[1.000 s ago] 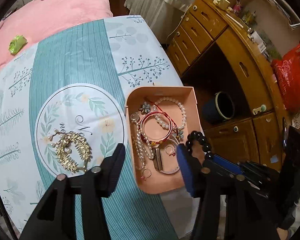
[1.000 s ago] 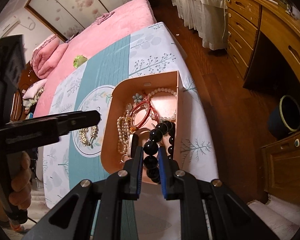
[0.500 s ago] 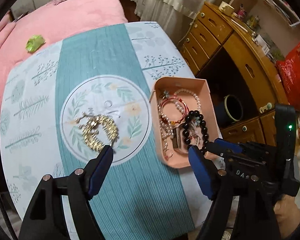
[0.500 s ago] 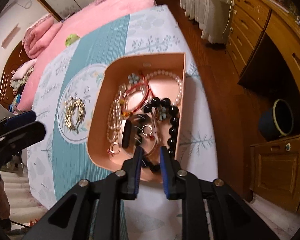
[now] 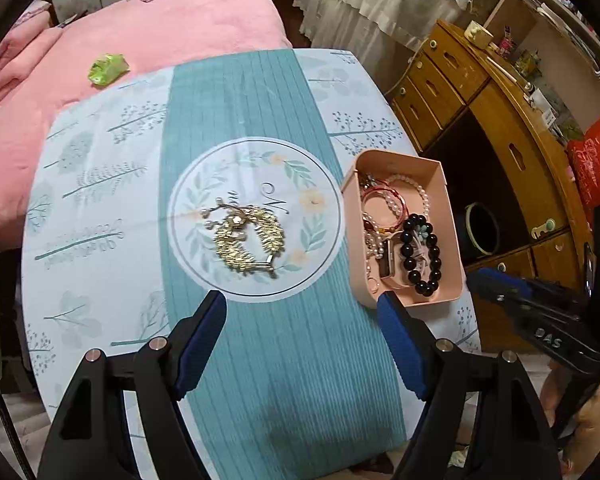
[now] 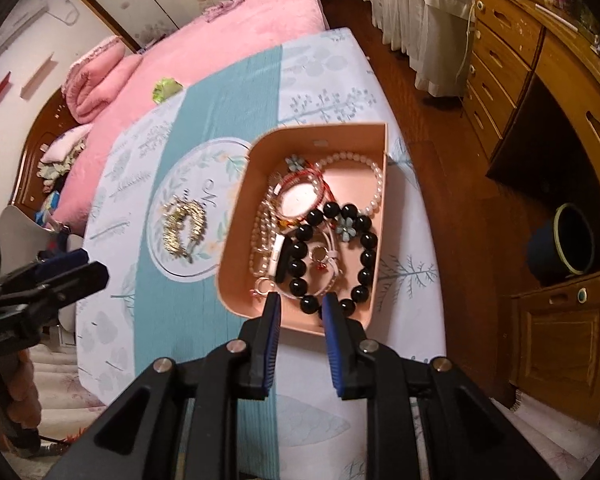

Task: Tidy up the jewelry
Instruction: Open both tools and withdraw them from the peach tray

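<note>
Nearest the lens in the left wrist view, the left gripper (image 5: 302,312) hangs over the teal stripe of a printed cloth (image 5: 260,92) with its blue-padded jaws spread wide and nothing between them; they opened further within the last second. Just past its fingertips, at about 11 o'clock from them, a gold leaf-pattern piece (image 5: 246,242) lies alone inside the cloth's round floral emblem, touched by neither tool.

At 2 o'clock from the left gripper sits a pink tray (image 5: 448,208), close to the cloth's right edge. It holds a black bead bracelet (image 5: 420,254), a pearl bracelet (image 5: 414,192), red cord bangles (image 5: 384,210) and a watch-like band (image 5: 392,266), all loosely heaped together.

In the right wrist view the right gripper (image 6: 298,308) is poised over the tray's near rim, jaws parted narrowly and empty after easing apart slightly; the black beads rest on the tray floor just beyond the fingertips, free of the pads.

Farther back, at 10 o'clock, a green wrapper (image 5: 108,69) lies on a pink bed cover (image 5: 160,32). At 2 o'clock stands a wooden dresser (image 5: 452,80).
</note>
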Motion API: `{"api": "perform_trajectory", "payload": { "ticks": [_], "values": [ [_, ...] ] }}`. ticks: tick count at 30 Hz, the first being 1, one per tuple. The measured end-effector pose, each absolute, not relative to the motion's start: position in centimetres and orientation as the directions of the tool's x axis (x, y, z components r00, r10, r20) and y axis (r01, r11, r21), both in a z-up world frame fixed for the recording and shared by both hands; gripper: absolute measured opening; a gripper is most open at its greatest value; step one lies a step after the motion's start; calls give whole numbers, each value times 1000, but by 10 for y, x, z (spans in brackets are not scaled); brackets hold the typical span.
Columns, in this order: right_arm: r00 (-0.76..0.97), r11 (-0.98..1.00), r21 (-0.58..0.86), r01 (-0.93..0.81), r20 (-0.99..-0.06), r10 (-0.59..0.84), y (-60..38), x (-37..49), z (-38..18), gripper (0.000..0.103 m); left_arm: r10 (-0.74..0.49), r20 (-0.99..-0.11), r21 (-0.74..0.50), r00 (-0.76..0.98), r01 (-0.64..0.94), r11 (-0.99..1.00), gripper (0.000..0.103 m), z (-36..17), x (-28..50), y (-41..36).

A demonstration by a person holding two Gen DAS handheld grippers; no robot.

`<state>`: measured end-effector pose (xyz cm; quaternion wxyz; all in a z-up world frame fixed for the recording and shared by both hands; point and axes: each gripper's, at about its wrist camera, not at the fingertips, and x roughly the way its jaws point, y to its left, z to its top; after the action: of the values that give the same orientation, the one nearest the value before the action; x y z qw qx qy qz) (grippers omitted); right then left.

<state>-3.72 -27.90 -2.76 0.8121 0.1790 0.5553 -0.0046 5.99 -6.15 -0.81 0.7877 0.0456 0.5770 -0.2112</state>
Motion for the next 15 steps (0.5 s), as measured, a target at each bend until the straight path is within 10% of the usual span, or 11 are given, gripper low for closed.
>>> {"api": "perform_trajectory", "payload": {
  "ticks": [15],
  "values": [
    [440,942,335,26,-850,290,-228,-33,4,21,-160,-922,-64,352,270,961,89,8,47,3]
  ]
}}
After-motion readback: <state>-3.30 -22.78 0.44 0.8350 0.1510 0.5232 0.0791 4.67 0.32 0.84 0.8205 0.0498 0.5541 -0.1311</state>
